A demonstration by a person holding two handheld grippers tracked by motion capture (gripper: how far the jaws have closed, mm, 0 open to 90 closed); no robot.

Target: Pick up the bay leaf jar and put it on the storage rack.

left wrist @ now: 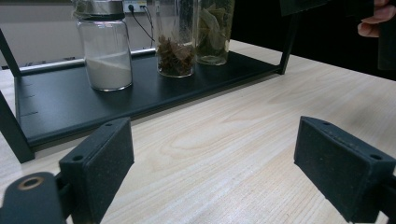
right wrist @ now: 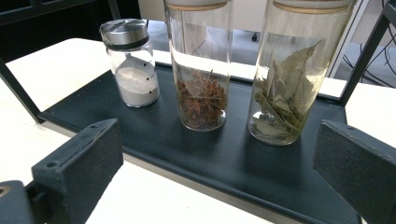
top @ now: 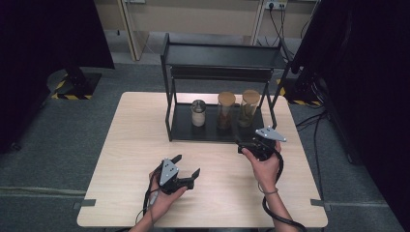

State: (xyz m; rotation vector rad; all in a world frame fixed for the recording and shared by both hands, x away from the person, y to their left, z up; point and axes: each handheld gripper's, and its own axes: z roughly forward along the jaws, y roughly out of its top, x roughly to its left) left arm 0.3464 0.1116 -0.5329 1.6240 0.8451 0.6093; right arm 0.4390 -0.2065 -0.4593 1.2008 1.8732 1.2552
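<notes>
The right gripper (top: 241, 146) is wide open before the bay leaf jar (right wrist: 293, 74) on the rack's lower shelf (right wrist: 154, 135); approach straight, grip low; the left gripper (top: 186, 165) waits open.

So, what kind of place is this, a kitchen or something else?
Probably a lab or recording room, not a kitchen. A bare wooden table stands on grey carpet, with dark curtains at both sides and hazard tape on the floor. A black rack with three jars looks set up for a test.
</notes>
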